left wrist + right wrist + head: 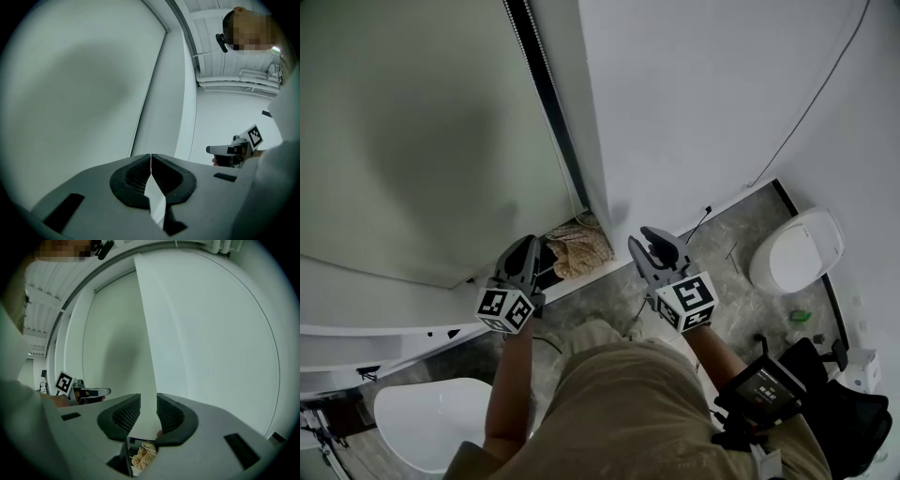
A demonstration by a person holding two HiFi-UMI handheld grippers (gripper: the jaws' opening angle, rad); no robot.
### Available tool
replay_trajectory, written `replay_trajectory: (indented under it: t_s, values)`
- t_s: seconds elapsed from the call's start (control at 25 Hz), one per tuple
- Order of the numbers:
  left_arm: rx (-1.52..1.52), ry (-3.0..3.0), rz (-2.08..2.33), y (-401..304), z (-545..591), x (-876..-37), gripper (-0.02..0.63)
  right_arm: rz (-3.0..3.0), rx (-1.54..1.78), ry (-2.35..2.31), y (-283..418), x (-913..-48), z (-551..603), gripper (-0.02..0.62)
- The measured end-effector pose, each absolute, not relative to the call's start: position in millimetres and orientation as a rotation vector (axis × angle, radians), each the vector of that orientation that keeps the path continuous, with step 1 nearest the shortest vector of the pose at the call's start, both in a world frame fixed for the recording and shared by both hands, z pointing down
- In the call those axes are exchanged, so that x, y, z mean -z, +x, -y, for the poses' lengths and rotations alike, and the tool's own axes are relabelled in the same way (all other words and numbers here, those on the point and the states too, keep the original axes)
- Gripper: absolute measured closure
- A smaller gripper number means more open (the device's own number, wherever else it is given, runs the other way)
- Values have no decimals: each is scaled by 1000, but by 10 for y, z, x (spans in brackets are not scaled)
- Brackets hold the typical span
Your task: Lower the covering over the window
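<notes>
Nearest, the left gripper (531,246) is held with jaws closed on nothing, the right gripper (643,240) with jaws apart and empty. Beyond, the roller blind (412,131) is seen hanging over the window at left, edged by its bead chain (540,84).

A loose tan garment (647,403) covers the person's front, and the forearms (508,394) beside it are unsleeved. Above the garment's left side, the left gripper (531,242) is a grey moulded shell with a white cube (504,309) printed with black square markers. Above the garment's right side, the right gripper (643,238) matches it, with its own marker cube (689,302). Black ribbed pads (125,414) line the jaws. At the garment's right edge, a black device (766,382) with a dim screen is strapped on.
</notes>
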State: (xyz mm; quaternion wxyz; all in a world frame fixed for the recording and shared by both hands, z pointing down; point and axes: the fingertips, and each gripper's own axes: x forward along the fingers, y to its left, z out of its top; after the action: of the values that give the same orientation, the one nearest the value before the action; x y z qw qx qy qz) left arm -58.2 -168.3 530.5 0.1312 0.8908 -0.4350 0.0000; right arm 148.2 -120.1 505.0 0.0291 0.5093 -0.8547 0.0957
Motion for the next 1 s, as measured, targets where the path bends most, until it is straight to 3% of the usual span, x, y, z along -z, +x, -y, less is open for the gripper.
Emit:
replay_trajectory:
  t_s: [0.4, 1.0]
  values:
    - [-1, 2568, 1256, -546, 1543, -5368, 584, 2673, -307, 1516, 1346, -5051, 1103, 482]
    - [2, 2769, 957, -120, 2459, -4858, 583, 2665, -258, 1644, 971, -4679, 1485, 482]
